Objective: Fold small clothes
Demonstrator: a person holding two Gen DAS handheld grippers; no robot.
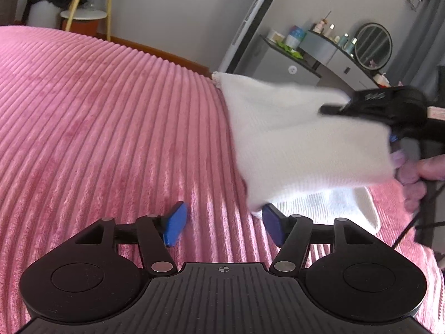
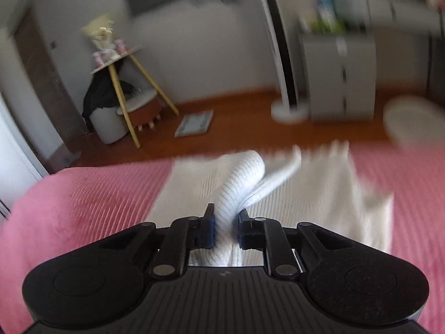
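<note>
At lower centre of the right wrist view, a white knit garment [image 2: 239, 192] is clenched by the right gripper [image 2: 225, 226]. Lower in the left view, the left gripper [image 1: 222, 226] is released over the pink bedspread [image 1: 97, 128].

This is a bedroom in a home. A soft pink ribbed blanket [image 1: 97, 117] covers a bed in the near part of both views. Far off on the right stands a grey dressing table [image 1: 328, 55] with little bottles and a round mirror [image 1: 373, 46]. A tall white fan [image 2: 281, 55] stands on the brown wood floor [image 2: 244, 122]. Far left is a small round side table [image 2: 116, 61] with yellow legs.
</note>
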